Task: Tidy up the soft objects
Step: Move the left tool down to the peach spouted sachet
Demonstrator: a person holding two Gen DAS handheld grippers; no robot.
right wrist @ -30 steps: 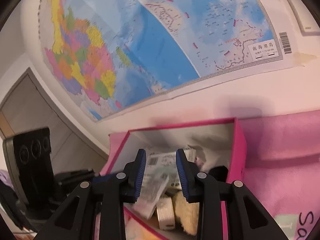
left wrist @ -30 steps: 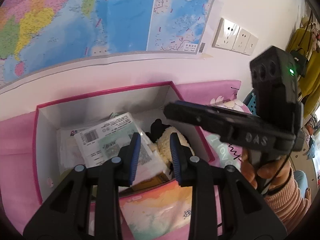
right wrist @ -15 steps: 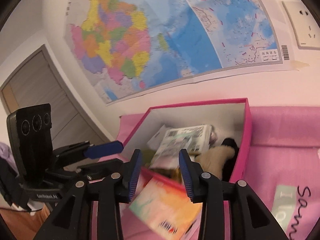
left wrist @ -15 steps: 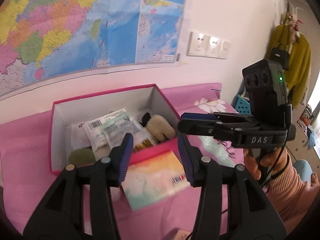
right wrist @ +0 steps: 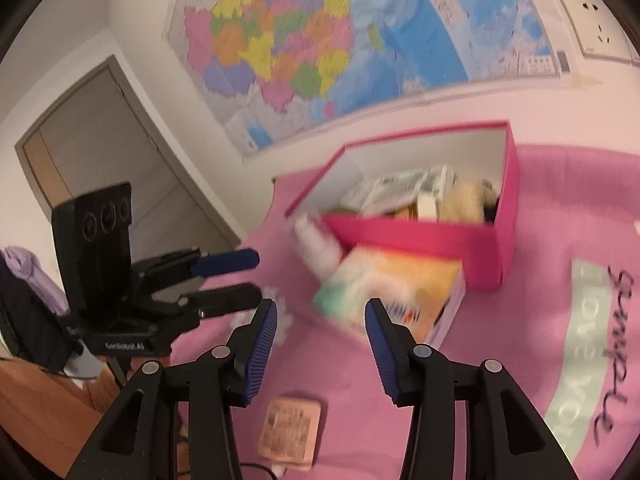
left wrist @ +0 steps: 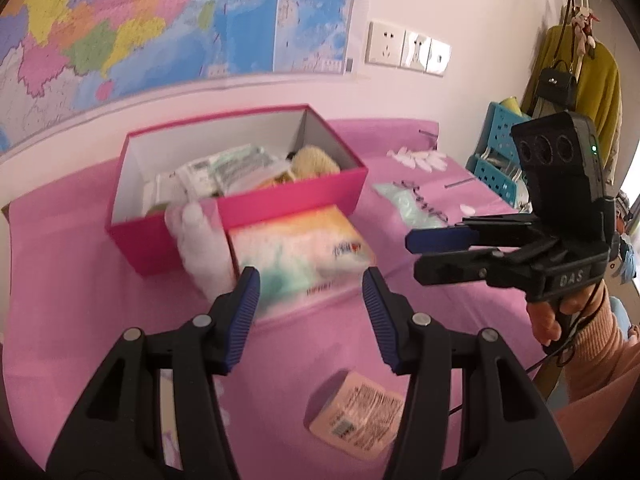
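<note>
A pink box stands open on the pink cloth and holds packets and a cream plush toy. A pastel tissue pack leans against the box's front. A white soft object lies beside it on the left. A small peach packet lies near me. My left gripper is open and empty just before the tissue pack. My right gripper is open and empty, to its right.
The pink cloth covers the surface, with a mint printed patch to the right. A map and wall sockets are on the wall behind. A blue crate and hanging yellow clothes are at far right.
Both grippers have pulled back and up from the box and opened wider. The tissue pack, the white soft object and the peach packet have come into view on the cloth.
</note>
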